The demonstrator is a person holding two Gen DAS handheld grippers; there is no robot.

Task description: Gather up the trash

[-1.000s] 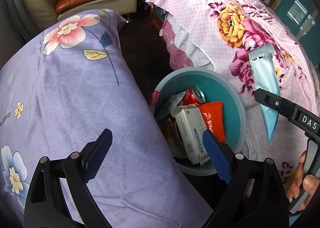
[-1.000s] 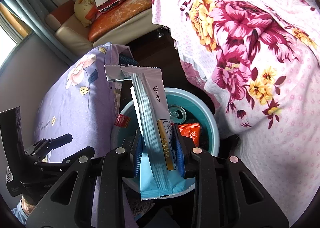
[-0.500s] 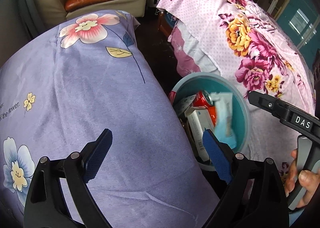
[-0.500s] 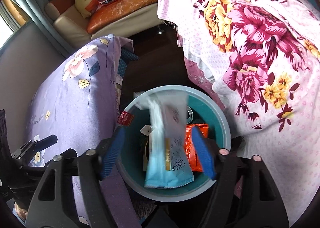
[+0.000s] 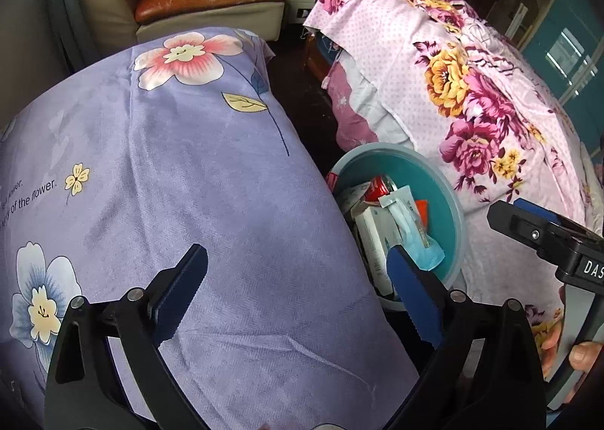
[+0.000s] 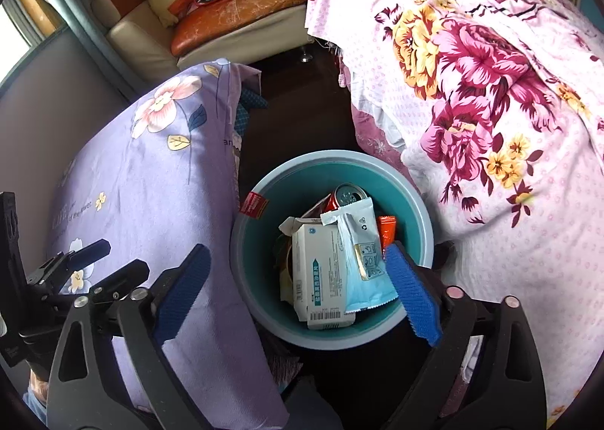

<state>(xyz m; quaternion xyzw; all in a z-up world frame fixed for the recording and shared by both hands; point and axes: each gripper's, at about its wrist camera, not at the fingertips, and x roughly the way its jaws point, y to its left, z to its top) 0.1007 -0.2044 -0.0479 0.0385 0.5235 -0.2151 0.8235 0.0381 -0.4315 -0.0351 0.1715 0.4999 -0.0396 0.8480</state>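
Observation:
A teal bin [image 6: 328, 158] stands on the dark floor between a purple cushion and a bed. In it lie a light-blue wrapper [image 6: 362, 271], a white carton [image 6: 317, 271], a red can [image 6: 347, 196] and an orange packet [image 6: 387, 230]. My right gripper [image 6: 296, 249] hovers above the bin, its jaws opening with nothing between them; the wrapper lies loose below. My left gripper [image 5: 297, 251] hangs over the cushion, jaws opening and empty, with the bin [image 5: 445, 181] to its right. The right gripper [image 5: 543, 237] also shows at that view's right edge.
The purple floral cushion [image 5: 170, 185] bulges against the bin's left side. A bed with a pink floral spread [image 5: 472, 83] lies to the right. A cream sofa with an orange seat [image 5: 211, 3] stands at the back. A strip of dark floor [image 6: 302, 109] runs between them.
The right gripper opened and the light-blue wrapper dropped from it into the bin. Both grippers drew back and rose a little; the bin sits farther right in the left wrist view.

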